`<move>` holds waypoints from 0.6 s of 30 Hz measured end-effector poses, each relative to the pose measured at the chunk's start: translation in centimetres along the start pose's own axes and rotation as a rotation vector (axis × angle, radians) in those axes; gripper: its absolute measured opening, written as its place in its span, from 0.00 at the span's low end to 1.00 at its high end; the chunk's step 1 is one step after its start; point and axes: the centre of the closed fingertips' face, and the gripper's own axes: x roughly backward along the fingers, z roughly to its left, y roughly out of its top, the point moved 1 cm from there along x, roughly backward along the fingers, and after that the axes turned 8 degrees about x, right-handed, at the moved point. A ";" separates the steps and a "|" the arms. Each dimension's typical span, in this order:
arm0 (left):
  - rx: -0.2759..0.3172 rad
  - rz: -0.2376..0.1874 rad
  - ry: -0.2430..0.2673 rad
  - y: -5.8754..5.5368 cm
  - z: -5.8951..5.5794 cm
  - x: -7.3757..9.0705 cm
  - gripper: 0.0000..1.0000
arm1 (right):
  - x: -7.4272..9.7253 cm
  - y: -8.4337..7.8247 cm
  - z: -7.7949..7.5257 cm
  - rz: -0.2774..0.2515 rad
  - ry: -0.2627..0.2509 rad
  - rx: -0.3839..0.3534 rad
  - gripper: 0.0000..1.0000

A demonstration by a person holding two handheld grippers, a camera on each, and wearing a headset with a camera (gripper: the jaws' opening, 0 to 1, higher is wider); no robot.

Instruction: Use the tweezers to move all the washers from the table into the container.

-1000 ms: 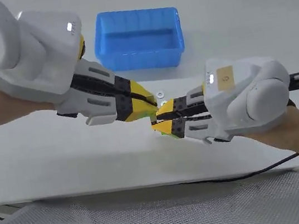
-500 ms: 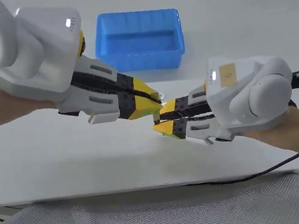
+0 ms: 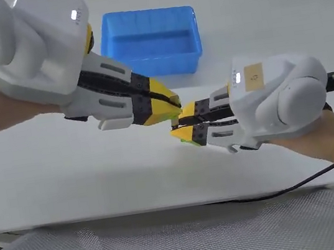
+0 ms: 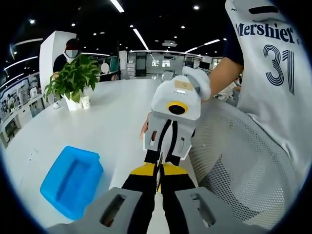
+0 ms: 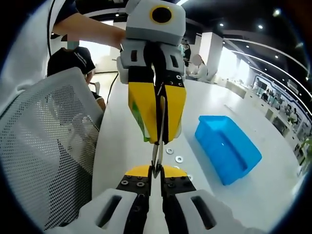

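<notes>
1. The left gripper and right gripper met tip to tip, both sets of jaws clamped on the tweezers.
2. Washers lay on the table near the blue container.

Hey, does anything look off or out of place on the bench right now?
Nothing spilled or damaged. The tweezers appear gripped by left tongs and right tongs at once, tip to tip; washers lie loose, blue container upright.
</notes>
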 end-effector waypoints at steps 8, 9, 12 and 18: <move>-0.029 0.023 -0.006 -1.0 0.3 0.2 0.06 | -0.1 -0.4 0.1 0.007 0.012 -0.060 0.07; -0.036 0.025 -0.001 -1.1 0.4 0.3 0.06 | -0.2 -0.4 0.3 0.005 0.023 -0.074 0.07; -0.038 0.023 0.006 -1.2 0.4 0.6 0.06 | -0.2 -0.3 0.4 0.001 0.032 -0.078 0.07; -0.040 0.017 0.028 -1.3 0.7 1.1 0.06 | -0.3 -0.1 0.3 -0.010 0.037 -0.085 0.07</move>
